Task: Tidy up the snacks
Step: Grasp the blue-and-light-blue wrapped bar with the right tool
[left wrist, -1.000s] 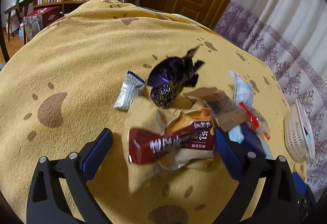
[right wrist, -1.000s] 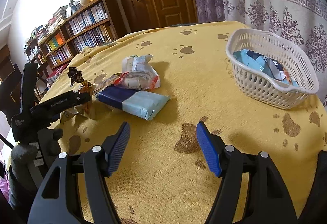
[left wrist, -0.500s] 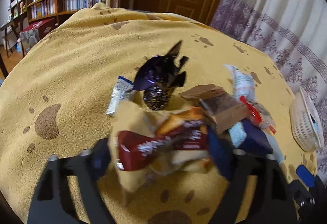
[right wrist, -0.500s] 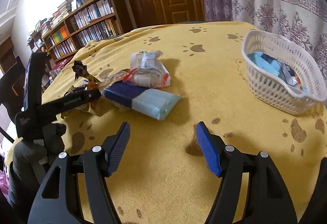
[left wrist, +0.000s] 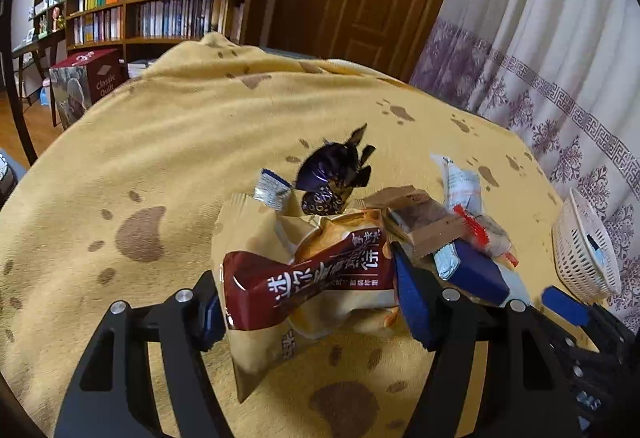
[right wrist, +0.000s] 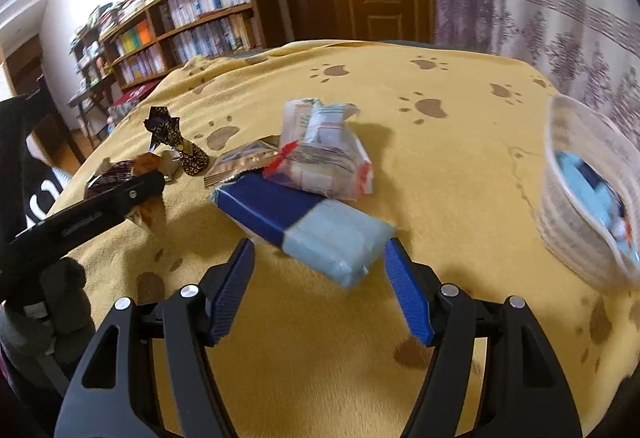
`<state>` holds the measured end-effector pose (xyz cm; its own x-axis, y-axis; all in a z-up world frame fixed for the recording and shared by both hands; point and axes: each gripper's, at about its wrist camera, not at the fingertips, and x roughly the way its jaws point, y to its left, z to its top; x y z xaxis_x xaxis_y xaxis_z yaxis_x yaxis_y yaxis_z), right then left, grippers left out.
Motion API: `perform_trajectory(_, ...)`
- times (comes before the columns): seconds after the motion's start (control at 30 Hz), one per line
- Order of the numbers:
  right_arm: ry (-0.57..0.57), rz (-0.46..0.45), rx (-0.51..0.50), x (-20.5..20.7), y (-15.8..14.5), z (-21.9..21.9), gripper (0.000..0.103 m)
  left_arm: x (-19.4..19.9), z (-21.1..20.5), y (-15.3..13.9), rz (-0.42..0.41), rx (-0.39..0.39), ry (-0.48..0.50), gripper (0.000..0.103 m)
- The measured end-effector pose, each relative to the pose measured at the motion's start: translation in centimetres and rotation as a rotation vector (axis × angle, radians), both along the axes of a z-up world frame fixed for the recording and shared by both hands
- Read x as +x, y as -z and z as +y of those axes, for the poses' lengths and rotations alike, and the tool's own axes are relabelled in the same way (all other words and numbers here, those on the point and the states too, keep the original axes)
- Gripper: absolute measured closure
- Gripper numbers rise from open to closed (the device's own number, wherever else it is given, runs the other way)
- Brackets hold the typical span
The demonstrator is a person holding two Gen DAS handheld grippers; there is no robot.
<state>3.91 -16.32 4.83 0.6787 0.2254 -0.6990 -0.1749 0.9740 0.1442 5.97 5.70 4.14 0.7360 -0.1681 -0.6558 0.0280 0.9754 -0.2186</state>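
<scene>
While blue packets fill white basket (right wrist: 568,226) | left gripper (left wrist: 308,302) clamps biscuit bag (left wrist: 304,274)

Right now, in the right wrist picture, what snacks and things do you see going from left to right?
Left gripper → dark twisted candy → blue pack → white basket.

The blurred white basket (right wrist: 580,206) is cut off at the right wrist view's edge.

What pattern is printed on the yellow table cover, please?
Brown paw prints on the table cover, clearest in the right wrist view.
</scene>
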Motion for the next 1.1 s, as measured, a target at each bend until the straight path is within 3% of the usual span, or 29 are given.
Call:
perform_trajectory(0.13, -0.059, 0.046, 0.037, 3.0, 0.6, 0.0, 0.034, -0.2, 0.5, -0.1, -0.008, -0.006, -0.019, 0.033)
perform_trajectory(0.2, -0.087, 0.069, 0.079, 4.4, 0.9, -0.2, 0.025, -0.2, 0.7, -0.2, -0.009, -0.009, -0.025, 0.033)
perform_trajectory(0.33, -0.128, 0.106, 0.140, 6.3, 1.4, -0.7, 0.023, -0.3, 0.9, -0.2, -0.012, -0.004, -0.034, 0.033)
perform_trajectory(0.67, -0.201, 0.172, 0.220, 4.1, 1.8, -0.7, 0.023, -0.3, 0.7, 0.0, -0.012, 0.003, -0.040, 0.033)
perform_trajectory(0.87, -0.278, 0.174, 0.209, 1.4, 1.7, 1.1, 0.023, -0.3, 0.8, 0.0, -0.013, 0.001, -0.050, 0.033)
perform_trajectory(1.1, -0.215, 0.158, 0.130, 3.8, 2.1, 2.4, 0.025, -0.3, 0.9, 0.2, -0.013, 0.002, -0.054, 0.033)
